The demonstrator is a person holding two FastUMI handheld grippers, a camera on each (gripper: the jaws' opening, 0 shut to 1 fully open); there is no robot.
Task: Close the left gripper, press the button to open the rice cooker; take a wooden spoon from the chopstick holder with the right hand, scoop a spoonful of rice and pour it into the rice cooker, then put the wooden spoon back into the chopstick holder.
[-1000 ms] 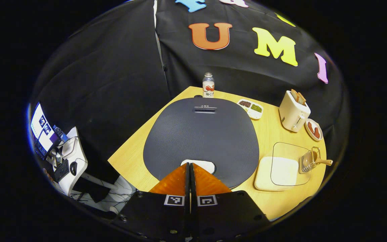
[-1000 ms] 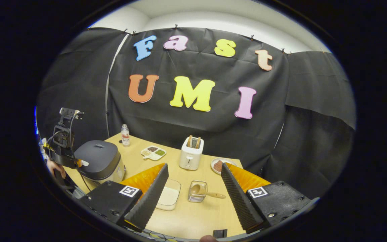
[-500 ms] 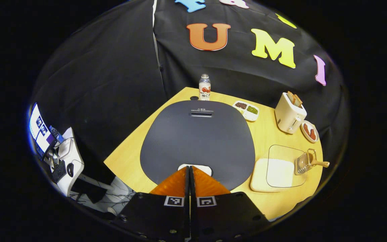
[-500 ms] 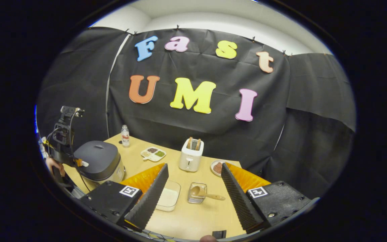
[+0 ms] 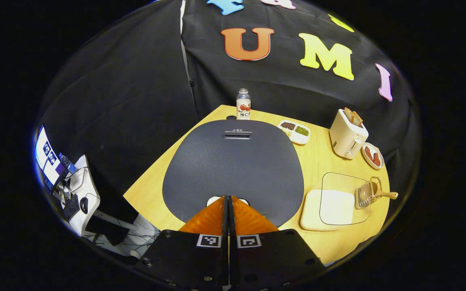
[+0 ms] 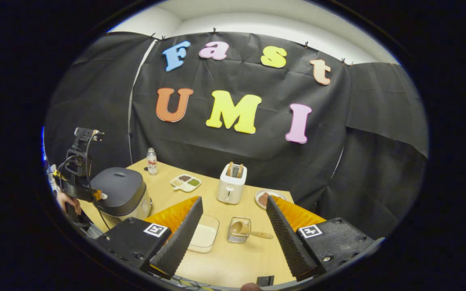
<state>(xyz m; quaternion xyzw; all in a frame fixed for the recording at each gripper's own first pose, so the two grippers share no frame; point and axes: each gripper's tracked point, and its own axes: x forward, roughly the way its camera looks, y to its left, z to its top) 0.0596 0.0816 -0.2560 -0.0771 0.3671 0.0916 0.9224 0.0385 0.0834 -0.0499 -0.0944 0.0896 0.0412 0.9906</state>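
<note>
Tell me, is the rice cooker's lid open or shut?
Shut. The rice cooker has its dark lid lying flat on the body, with no gap showing. The closed left gripper is at the white button.

left gripper point(image 5: 228, 199) fingers pressed flat together, no gap, tips angled downward; right gripper point(image 6: 233, 208) jaws spread wide, nothing between them, held level; person's hand point(image 6: 68, 201) grips the left gripper's handle from below
</note>
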